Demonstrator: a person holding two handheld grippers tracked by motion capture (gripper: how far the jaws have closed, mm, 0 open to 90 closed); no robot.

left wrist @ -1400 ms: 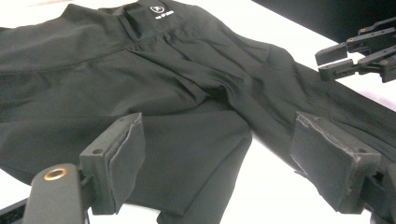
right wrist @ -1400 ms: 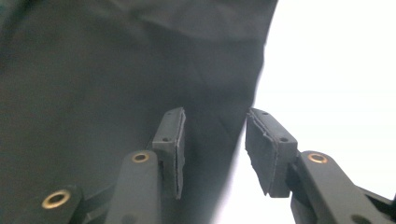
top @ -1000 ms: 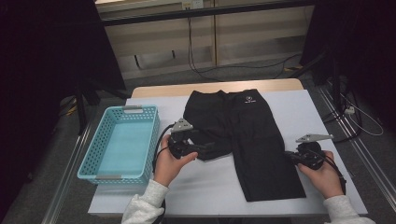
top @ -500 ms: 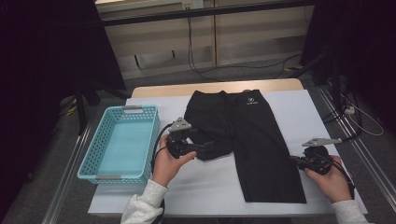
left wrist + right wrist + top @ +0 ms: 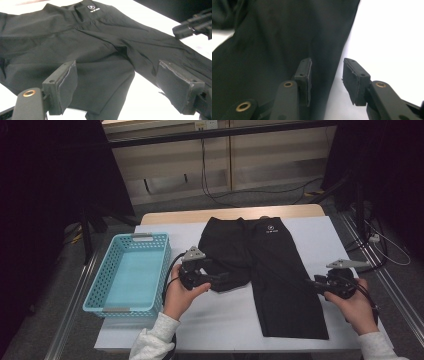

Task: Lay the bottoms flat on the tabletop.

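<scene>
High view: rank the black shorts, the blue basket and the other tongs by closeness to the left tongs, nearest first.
1. Black shorts: right at the left tongs, whose tips reach over the folded leg.
2. Blue basket: just to their left, on the table's left edge.
3. Right tongs: across the shorts, at the outer edge of the long leg.

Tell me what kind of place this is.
Probably a lab recording station: a white-covered table ringed by dark curtains, loose cables on the grey floor, black shorts beside a light blue plastic basket.
</scene>
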